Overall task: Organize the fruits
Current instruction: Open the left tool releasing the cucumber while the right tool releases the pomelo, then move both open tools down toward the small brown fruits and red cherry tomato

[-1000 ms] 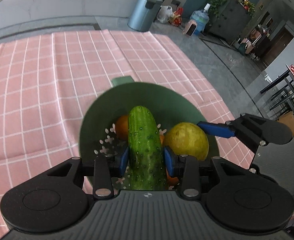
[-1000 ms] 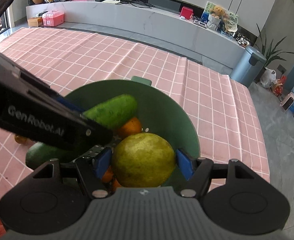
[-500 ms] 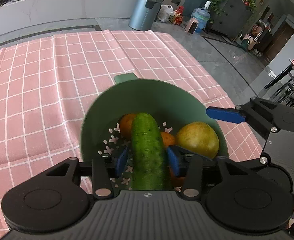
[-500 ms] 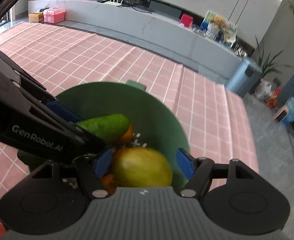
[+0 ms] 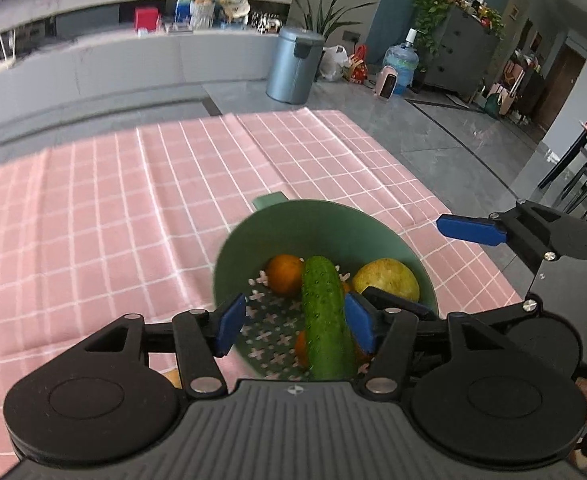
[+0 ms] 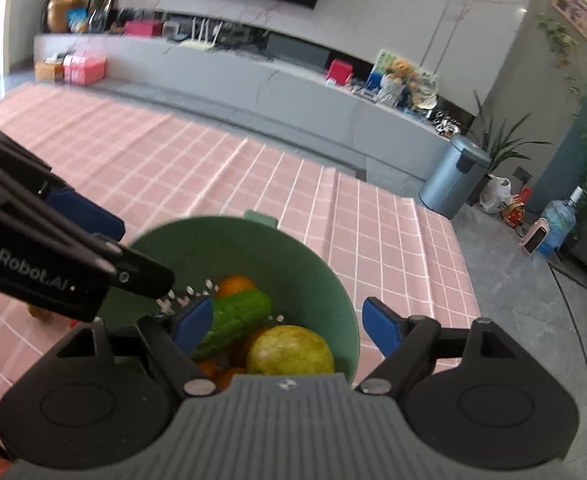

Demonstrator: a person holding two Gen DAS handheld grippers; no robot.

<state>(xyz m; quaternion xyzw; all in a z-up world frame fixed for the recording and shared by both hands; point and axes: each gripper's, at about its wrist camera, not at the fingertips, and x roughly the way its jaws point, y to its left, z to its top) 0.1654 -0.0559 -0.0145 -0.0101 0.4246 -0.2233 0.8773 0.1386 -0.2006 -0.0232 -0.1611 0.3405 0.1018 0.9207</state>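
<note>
Both grippers gape wide, holding nothing. The bumpy green cucumber (image 5: 325, 316) lies lengthwise just ahead between the left gripper (image 5: 293, 324) fingers, inside the round green plastic colander (image 5: 325, 224); the right gripper (image 6: 285, 326) hovers over the yellow-green pear (image 6: 291, 350).

1. The table (image 5: 93, 220) is covered by a pink cloth (image 6: 221, 168) with a white grid pattern.
2. The cloth shows fold creases running across it.
3. A green bowl (image 5: 333, 224) stands directly on the cloth, near the table's right edge.
4. A small brownish object (image 6: 39, 314) lies on the cloth left of the bowl, too hidden to identify.
</note>
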